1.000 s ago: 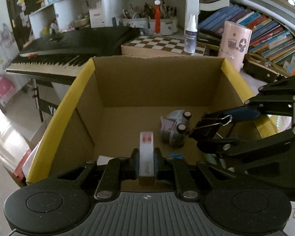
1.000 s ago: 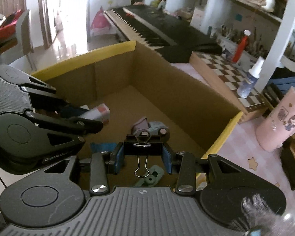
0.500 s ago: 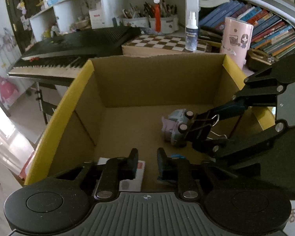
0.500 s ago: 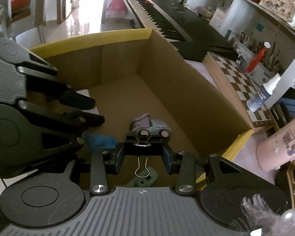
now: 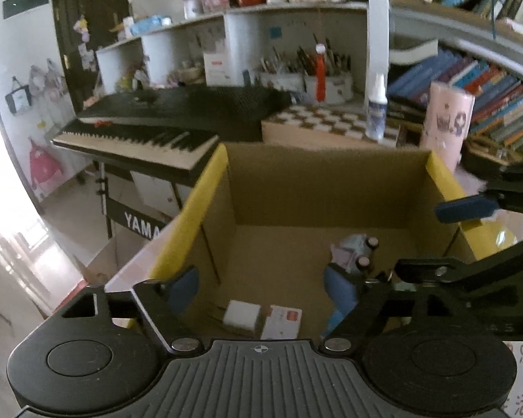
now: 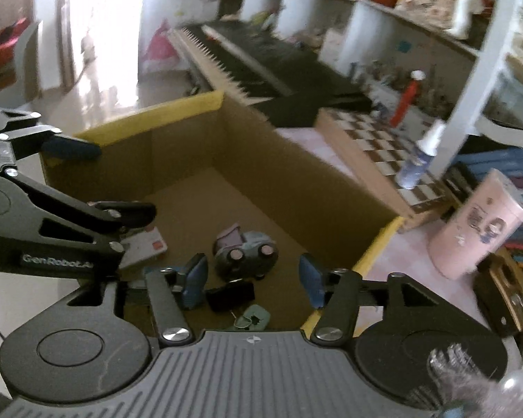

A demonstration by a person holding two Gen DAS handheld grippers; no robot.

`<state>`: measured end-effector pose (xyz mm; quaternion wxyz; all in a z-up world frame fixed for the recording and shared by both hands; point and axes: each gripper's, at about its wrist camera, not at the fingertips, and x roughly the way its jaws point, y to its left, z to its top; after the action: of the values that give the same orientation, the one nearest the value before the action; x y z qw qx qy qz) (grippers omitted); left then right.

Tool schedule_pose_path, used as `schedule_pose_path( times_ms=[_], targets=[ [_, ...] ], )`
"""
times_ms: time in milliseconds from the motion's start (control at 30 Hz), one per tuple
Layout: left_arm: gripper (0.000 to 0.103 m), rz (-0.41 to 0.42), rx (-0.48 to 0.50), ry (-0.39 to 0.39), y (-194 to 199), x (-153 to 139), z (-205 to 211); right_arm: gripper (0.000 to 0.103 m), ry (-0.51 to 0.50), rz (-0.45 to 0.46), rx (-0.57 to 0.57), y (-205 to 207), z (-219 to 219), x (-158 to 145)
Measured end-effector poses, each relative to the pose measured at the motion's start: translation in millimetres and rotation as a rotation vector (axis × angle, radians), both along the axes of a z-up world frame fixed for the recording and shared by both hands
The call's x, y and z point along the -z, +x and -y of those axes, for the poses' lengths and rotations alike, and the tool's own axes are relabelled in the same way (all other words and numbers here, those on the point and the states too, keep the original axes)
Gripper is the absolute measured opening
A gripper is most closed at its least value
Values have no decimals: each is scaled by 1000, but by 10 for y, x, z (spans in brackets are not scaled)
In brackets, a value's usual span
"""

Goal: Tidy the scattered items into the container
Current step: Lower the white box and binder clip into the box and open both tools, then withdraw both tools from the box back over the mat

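The cardboard box (image 5: 317,188) is open-topped, plain brown inside, with yellow tape along its two side rims. On its floor, near the right wall, a small toy car (image 6: 245,252) in grey-blue and lilac lies on its side with two wheels showing. Just beside it, toward the near wall, a black binder clip (image 6: 230,295) lies on the floor, and a pale green item (image 6: 252,317) sits nearer still, partly hidden by the gripper body. Toward the near left corner lies a small white box with a red mark (image 5: 282,321), touching or just beside a white block (image 5: 242,314).

The left gripper (image 5: 261,289) hangs over the near edge of the box, tilted down into it. Its jaws are opening and stand wide apart, with nothing between them; the white box lies on the floor below the gap.

The right gripper (image 6: 252,278) leans in over the near right corner, also tilted down. Its jaws are opening, about half spread, and hold nothing: the binder clip lies loose below them, close to the left pad (image 6: 195,282).

Behind the box stand a keyboard (image 5: 157,129), a chessboard (image 5: 327,122), a spray bottle (image 5: 376,108) and a pink cup (image 5: 444,122).
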<state>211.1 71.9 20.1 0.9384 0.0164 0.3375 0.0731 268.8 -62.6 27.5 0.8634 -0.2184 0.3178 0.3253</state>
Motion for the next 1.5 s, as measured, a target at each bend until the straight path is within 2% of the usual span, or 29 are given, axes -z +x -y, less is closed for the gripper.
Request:
schedule_pose_path(
  times_ms=[133,267,400,633,900,1033,1233,1500],
  targets=[
    [96,56,6,-15,-111,-90,-40,62,46,65,74,-166,102,-133],
    [98,89,23,-18,-208,-154,-45,65,120,101,183,-279,229,-235],
    [99,102,36,-32,-307,-159,-56,65,173,119,265,-418,347,-276],
    [99,98,41,-67,-508,-99,-120,65,202,147,376,-705,462,-279],
    [99,116,29,-100,-817,-70,-196,65,243,129,546,-1070,569,-192],
    [99,130,22,-81,-985,-62,-204,65,239,146,617,-1280,586,-122],
    [99,126,45,-31,-1179,-72,-205,65,223,124,661,-1590,536,7],
    [99,94,59,-20,-1394,-18,-207,67,206,100,650,-1935,392,127]
  ],
)
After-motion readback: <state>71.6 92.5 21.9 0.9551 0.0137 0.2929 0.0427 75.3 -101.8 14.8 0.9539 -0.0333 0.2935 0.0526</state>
